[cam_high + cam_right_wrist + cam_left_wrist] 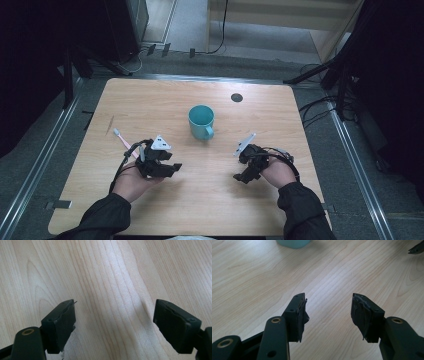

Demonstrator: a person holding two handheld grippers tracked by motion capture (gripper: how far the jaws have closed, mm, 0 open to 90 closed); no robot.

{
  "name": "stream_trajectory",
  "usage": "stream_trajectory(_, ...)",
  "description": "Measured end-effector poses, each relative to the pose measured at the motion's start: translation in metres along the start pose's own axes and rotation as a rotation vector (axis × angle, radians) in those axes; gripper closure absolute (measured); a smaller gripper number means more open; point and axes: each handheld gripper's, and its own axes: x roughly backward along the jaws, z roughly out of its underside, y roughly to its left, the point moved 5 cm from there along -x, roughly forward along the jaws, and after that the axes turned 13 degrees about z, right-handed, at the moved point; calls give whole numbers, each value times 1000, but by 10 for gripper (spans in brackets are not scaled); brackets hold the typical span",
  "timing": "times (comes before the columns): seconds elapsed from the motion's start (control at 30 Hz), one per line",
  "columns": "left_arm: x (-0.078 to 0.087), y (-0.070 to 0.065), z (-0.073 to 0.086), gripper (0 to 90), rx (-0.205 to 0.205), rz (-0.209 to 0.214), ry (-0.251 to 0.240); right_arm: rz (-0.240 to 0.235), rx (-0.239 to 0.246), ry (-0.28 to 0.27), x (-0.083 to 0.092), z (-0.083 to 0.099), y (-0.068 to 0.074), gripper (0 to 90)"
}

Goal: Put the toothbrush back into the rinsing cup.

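Teal mug (201,121) stands between and beyond both grippers' wide-open, empty jaws.

We see open tabletop (210,195) between both grippers — the teal mug (201,121) stands ahead in the middle, the pink toothbrush (125,142) just left of the left gripper (172,167)

Both forearms wear dark, loose sleeves (107,212) gathered at the wrist. The left claw (176,167) and the right claw (240,177) are matt black, each topped by a grey three-cornered plate (160,143) and trailing black cable. Brass-coloured rivets (276,320) mark the jaw arms; the pads (302,315) look worn and frayed.
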Motion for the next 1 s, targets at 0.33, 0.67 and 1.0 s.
stream_trajectory(0.33,8,7,2,517,37,-7,10,-2,8,-1,0,-1,1,185)
stream_trajectory(0.67,17,11,1,631,65,-44,-10,-7,25,2,-2,-4,2,185)
stream_trajectory(1.0,38,35,5,672,157,-75,-41,-7,36,7,-3,-5,2,185)
